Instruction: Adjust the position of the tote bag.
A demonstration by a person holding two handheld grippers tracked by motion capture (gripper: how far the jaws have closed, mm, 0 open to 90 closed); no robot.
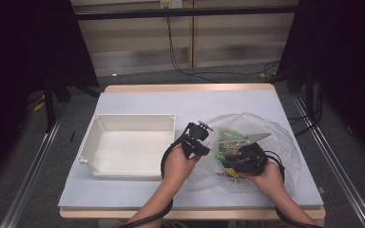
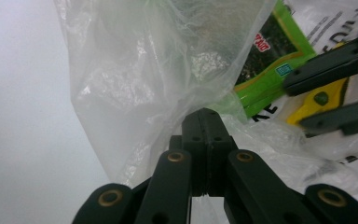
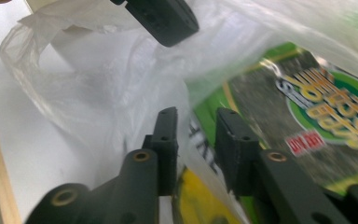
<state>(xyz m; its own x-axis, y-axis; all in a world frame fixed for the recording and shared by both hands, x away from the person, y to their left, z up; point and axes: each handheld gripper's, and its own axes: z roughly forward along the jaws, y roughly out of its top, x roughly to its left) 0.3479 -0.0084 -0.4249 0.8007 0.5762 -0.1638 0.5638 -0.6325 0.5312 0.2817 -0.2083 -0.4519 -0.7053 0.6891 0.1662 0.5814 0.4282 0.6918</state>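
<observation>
Left gripper [image 2: 207,119], nearest the lens in its own view: jaws pressed together on a fold of the clear plastic bag [image 2: 158,70]. The bag [image 1: 266,137] lies on the table [image 1: 138,102] just right of the white tray [image 1: 128,145]. Right gripper [image 3: 196,135]: jaws parted at the bag's mouth, pads not seen pressing anything, a green snack packet [image 3: 307,107] just beyond, inside the bag.

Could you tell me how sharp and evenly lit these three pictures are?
High view: bright table, dark surroundings, plastic bag slightly glary. Left gripper view: bag film soft, snack packet readable. Right gripper view: motion-blurred, packet lettering smeared.
</observation>
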